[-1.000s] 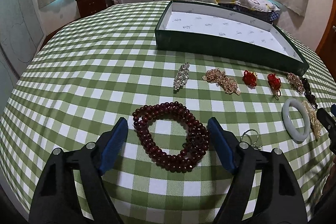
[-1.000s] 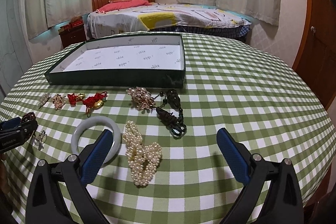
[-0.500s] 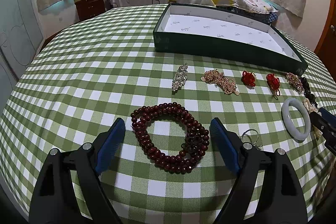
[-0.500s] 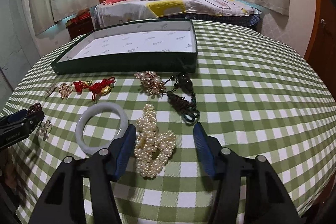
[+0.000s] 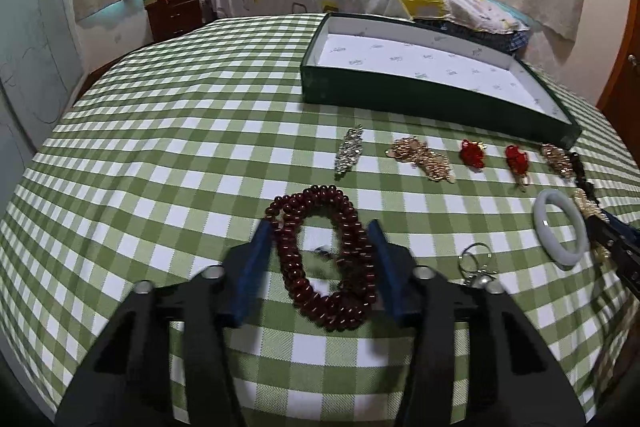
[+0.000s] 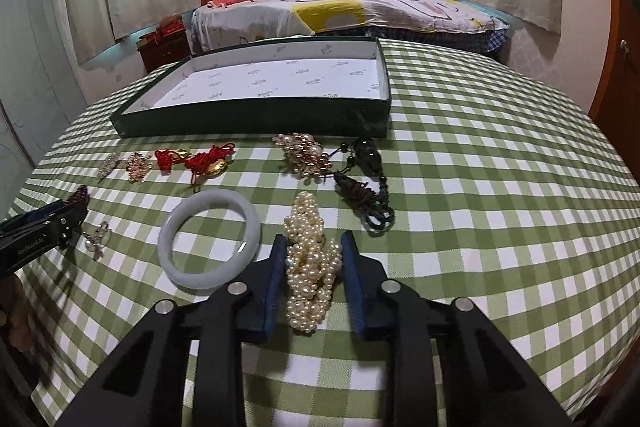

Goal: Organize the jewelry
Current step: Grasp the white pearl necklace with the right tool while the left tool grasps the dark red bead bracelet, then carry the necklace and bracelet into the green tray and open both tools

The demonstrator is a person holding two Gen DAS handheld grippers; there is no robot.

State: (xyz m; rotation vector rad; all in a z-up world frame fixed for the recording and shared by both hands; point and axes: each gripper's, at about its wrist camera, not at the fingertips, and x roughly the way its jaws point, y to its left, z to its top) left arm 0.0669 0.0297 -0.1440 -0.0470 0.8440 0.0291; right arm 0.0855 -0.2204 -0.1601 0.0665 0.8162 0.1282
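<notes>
Dark red bead bracelet (image 5: pixel 324 255) lies near the table's (image 5: pixel 160 147) front edge — left gripper (image 5: pixel 322 247) closing, pads touching its sides. Pearl strand (image 6: pixel 310 263) beside the jade bangle (image 6: pixel 208 239) — right gripper (image 6: pixel 314 255) closing round it, pads touching.

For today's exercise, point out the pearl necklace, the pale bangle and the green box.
pearl necklace (image 6: pixel 310 269), right wrist view, middle of the heap.
pale bangle (image 6: pixel 208 277), right wrist view, near rim.
green box (image 6: pixel 256 119), right wrist view, front outer wall.
</notes>
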